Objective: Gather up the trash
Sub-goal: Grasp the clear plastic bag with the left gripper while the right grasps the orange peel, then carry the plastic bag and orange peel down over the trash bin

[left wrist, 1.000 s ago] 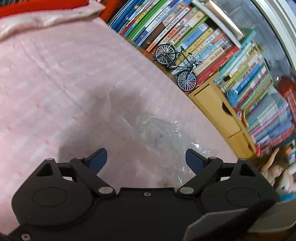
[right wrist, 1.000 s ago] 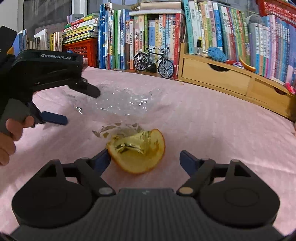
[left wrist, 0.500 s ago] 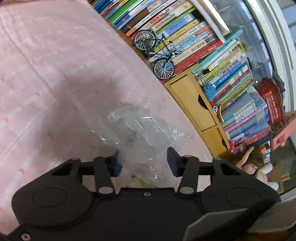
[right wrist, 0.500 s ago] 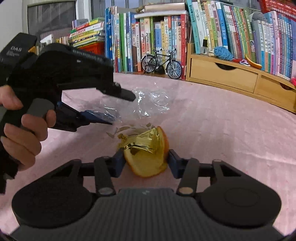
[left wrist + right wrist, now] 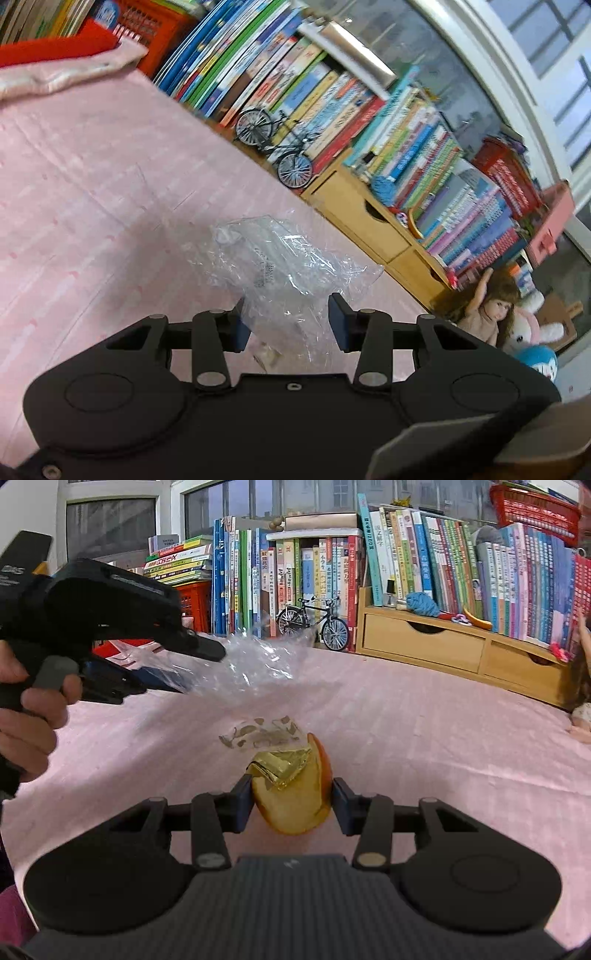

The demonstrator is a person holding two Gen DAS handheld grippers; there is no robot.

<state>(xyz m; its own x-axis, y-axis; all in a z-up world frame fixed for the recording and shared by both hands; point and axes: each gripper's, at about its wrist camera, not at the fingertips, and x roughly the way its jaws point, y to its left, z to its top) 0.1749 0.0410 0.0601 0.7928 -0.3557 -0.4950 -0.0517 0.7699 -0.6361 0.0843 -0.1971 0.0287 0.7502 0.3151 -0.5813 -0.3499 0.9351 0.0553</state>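
A crumpled clear plastic bag sits between the blue pads of my left gripper, which is shut on its near end. The right wrist view shows that gripper in a person's hand, with the bag hanging clear of the pink tablecloth. My right gripper is shut on a curved orange peel that cups a piece of crumpled gold foil. A small clear wrapper with brown flecks lies flat just beyond the peel.
Rows of books line the table's far edge. A toy bicycle and a wooden drawer unit stand in front of them. A red basket is at the back left, and a doll and plush toys sit past the drawers.
Both grippers went from wide open to shut, the left on the plastic bag and the right on the orange peel. The left one then lifted the bag off the cloth.
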